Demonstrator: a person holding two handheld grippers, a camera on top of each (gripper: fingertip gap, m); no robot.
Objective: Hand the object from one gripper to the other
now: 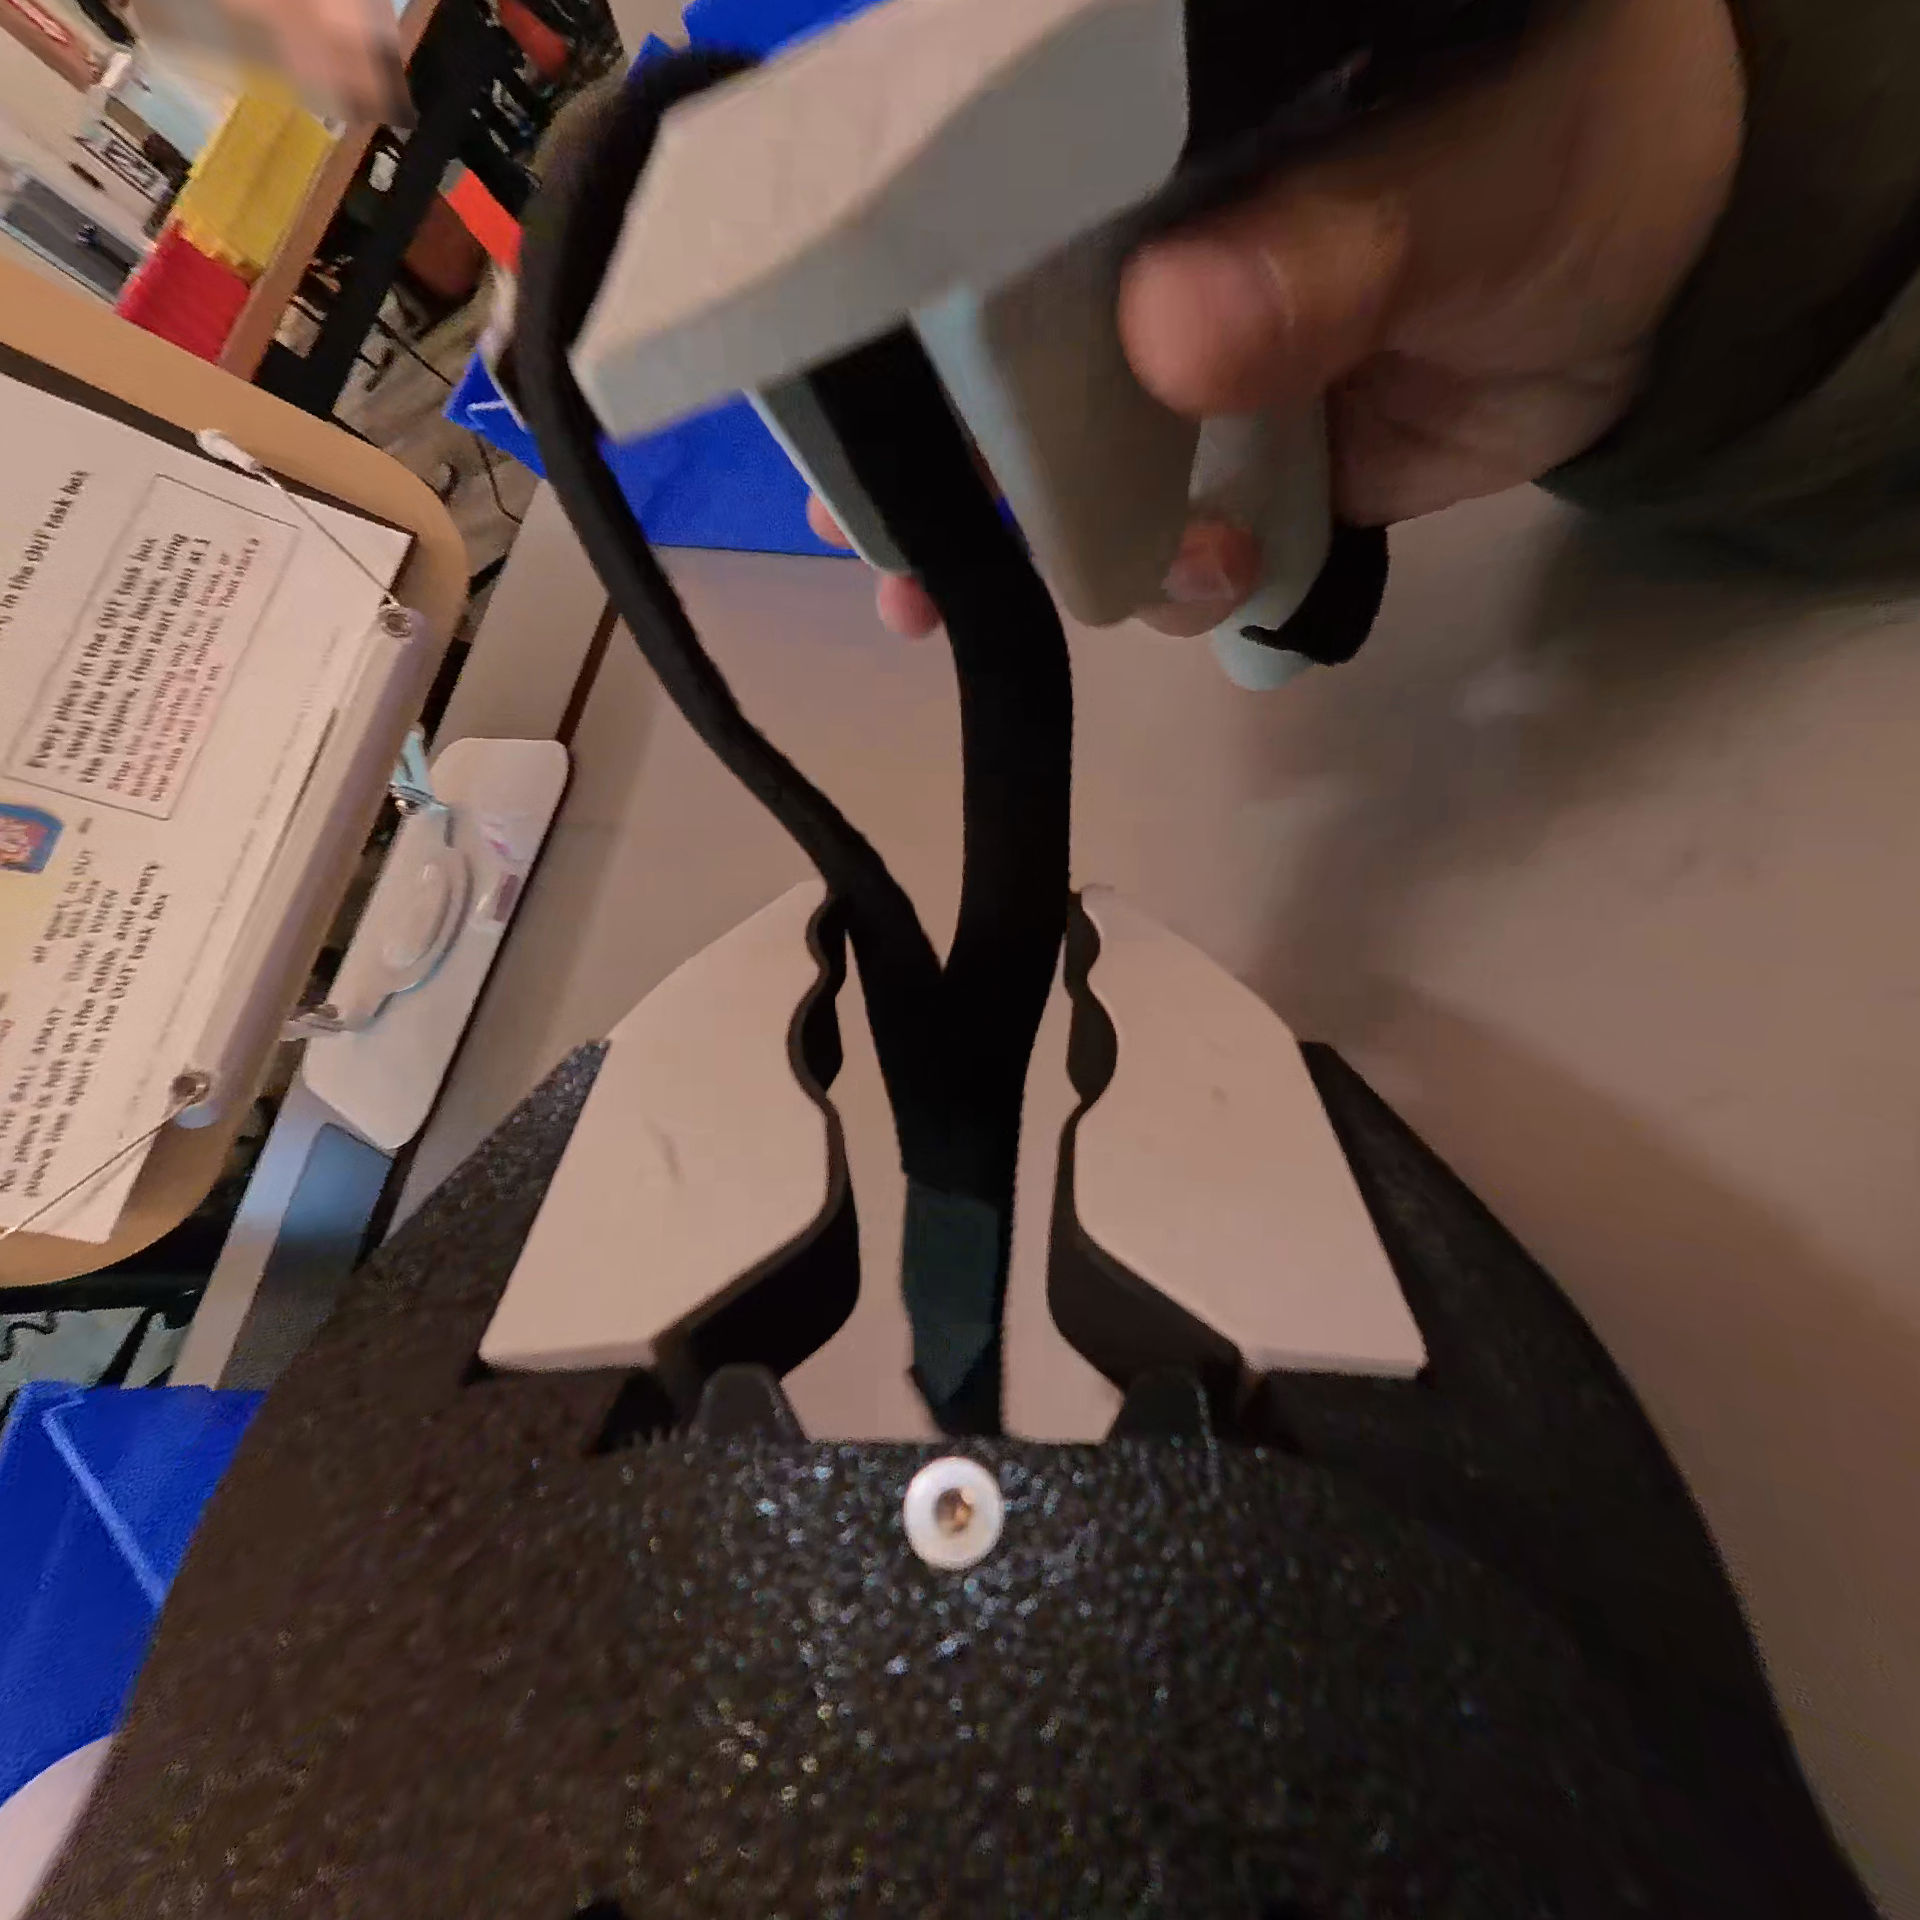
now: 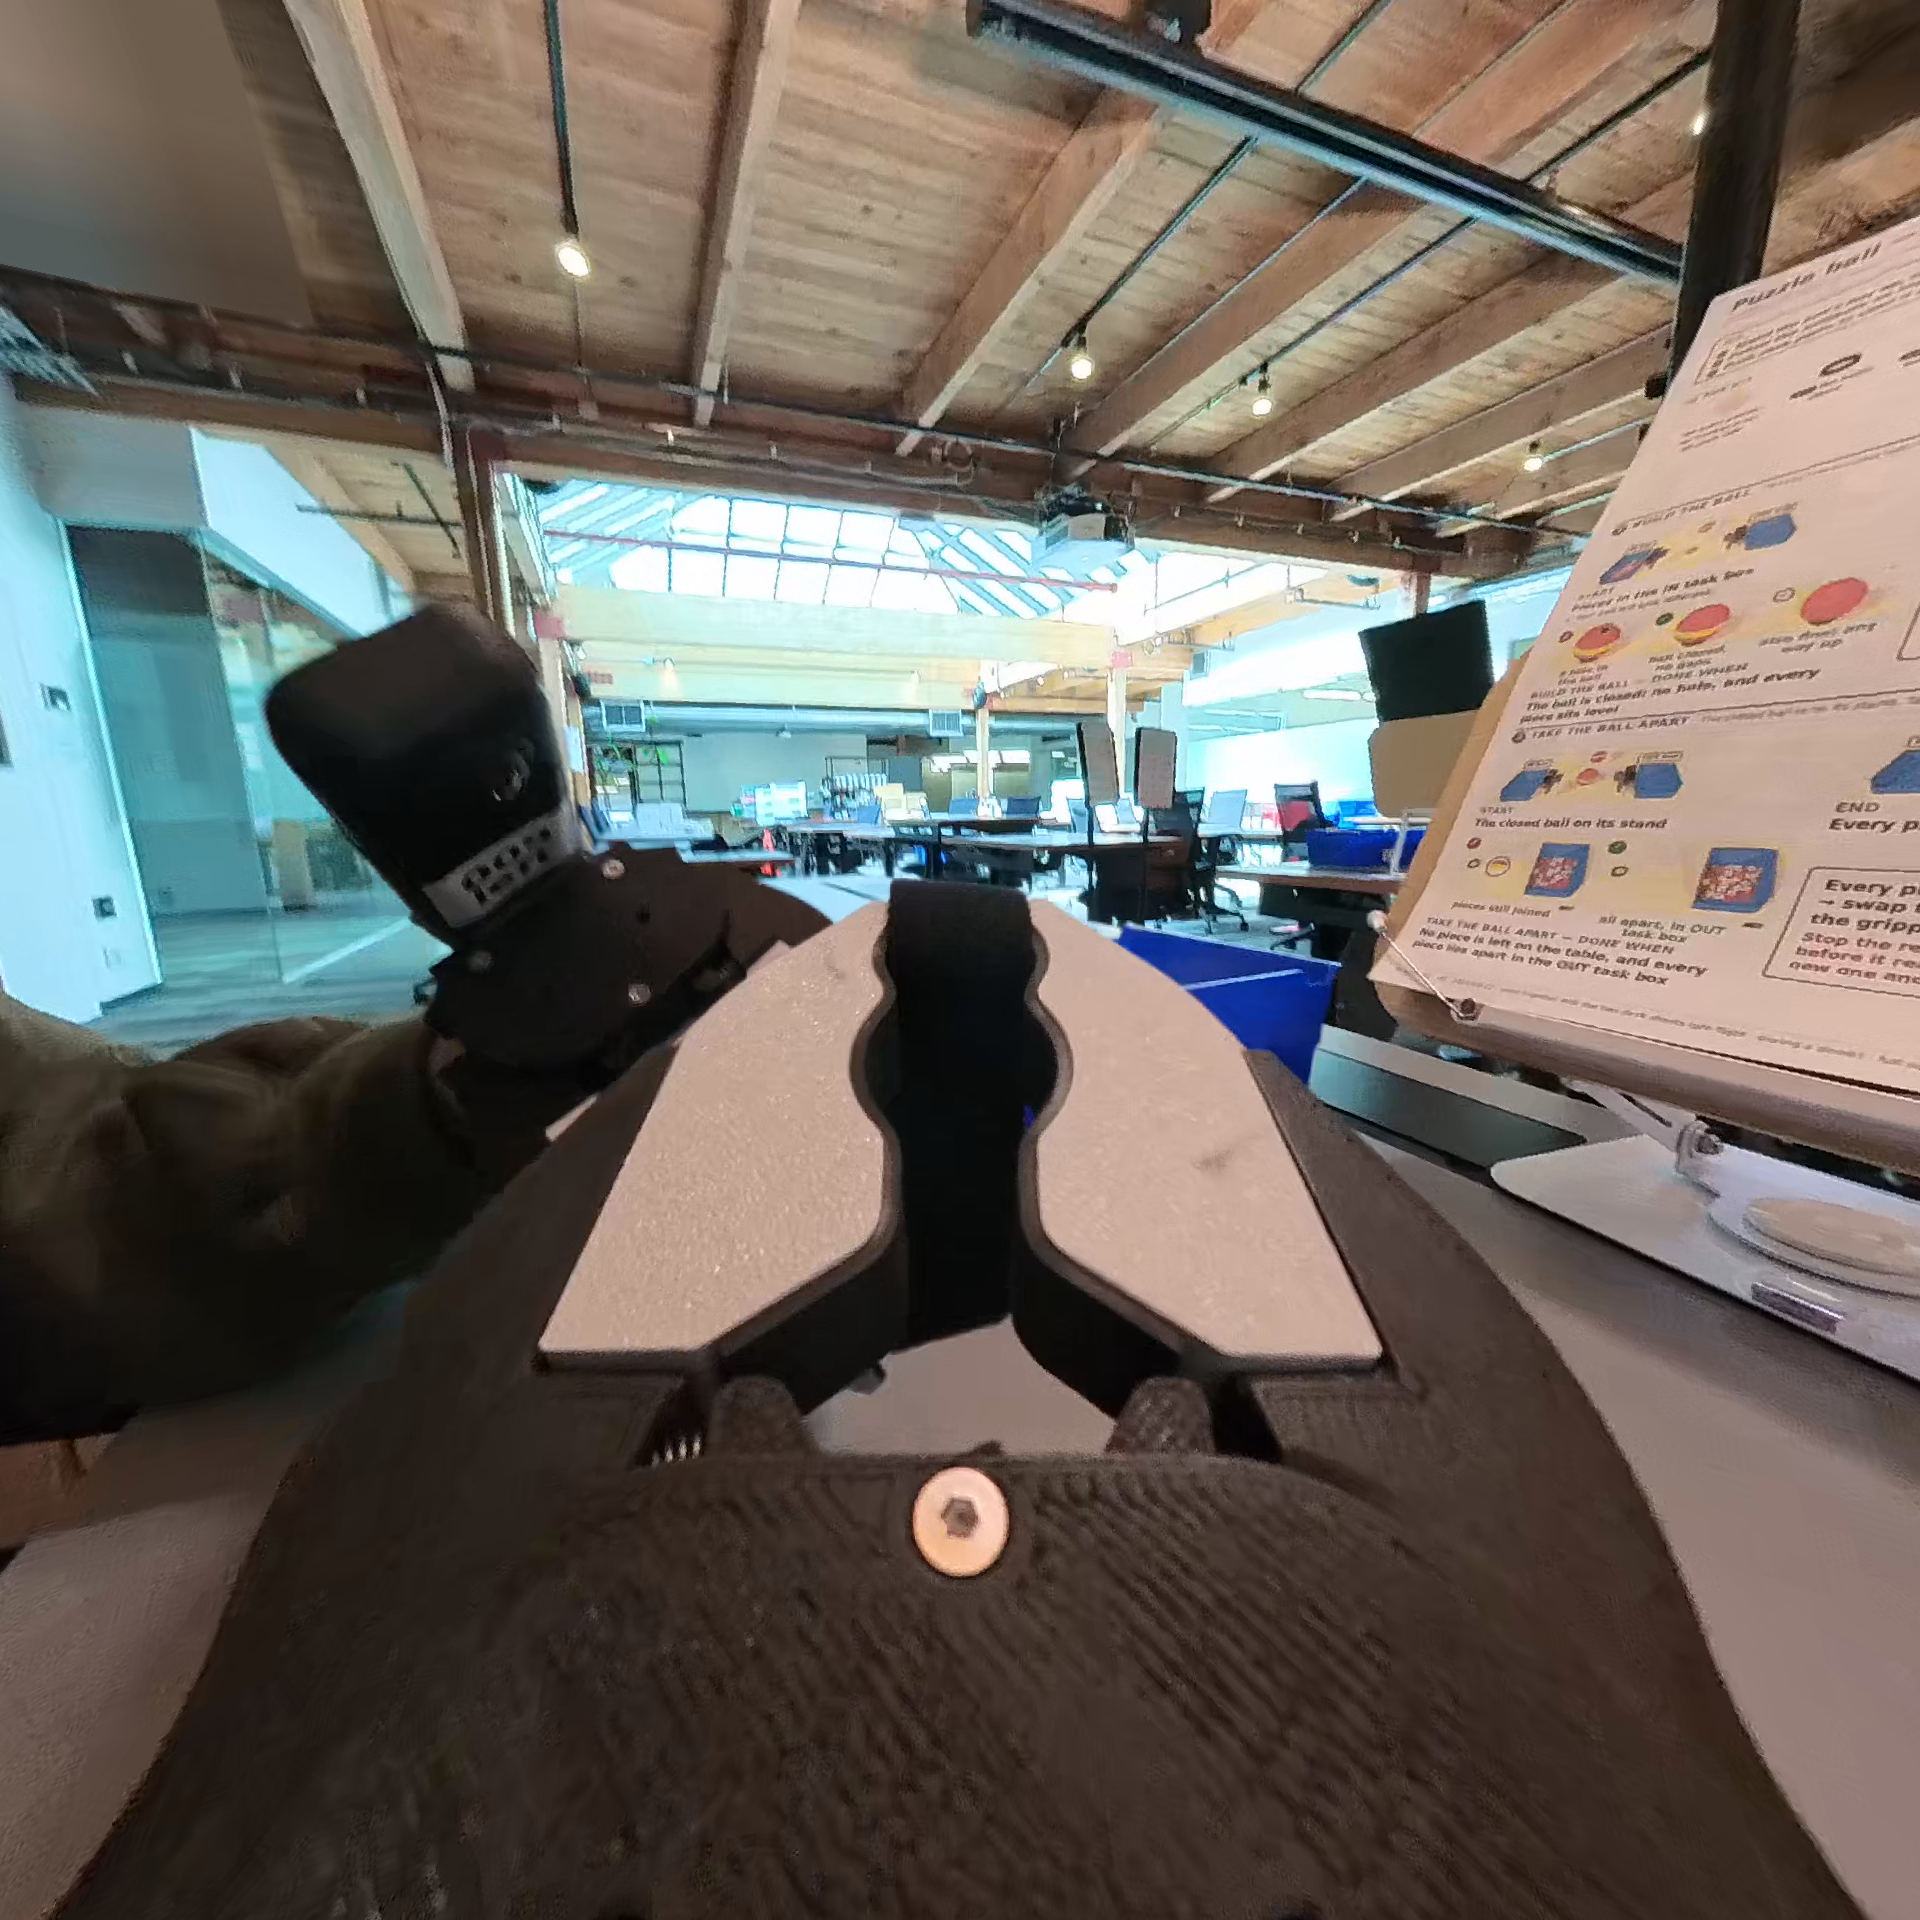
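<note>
At the far left of the left wrist view, a printed instruction sheet (image 1: 156, 810) sits clipped on a tan board, with yellow and red bins (image 1: 223, 223) blurred in the upper left corner and a blue bin (image 1: 83, 1538) at the lower left edge. Toward the middle, the left gripper (image 1: 948, 997) points up the frame over the beige table (image 1: 1507, 935); its grey-faced fingers (image 1: 686, 1174) stand a little apart, and a black strap (image 1: 977, 1039) runs down through the gap between them — whether the pads actually bite on it cannot be told. That strap climbs as two strands to the upper middle, where the right gripper (image 1: 883, 488) shows edge-on and blurred, one strand passing between its pale fingers. To the upper right, the person's hand (image 1: 1455, 312) wraps that gripper's handle beside an olive sleeve. Across the right wrist view, an olive sleeve (image 2: 208, 1195) fills the lower left, and beyond it the black body of the left gripper (image 2: 582, 935) rises with its camera block tilted. In the centre, the right gripper (image 2: 958, 966) has its fingers (image 2: 748, 1143) pinched on the black strap (image 2: 961, 1091), which fills the gap between them — held well above the table (image 2: 1714, 1455). At the right stand a blue bin (image 2: 1226, 987) and the instruction sheet (image 2: 1714, 727) on its stand.
</note>
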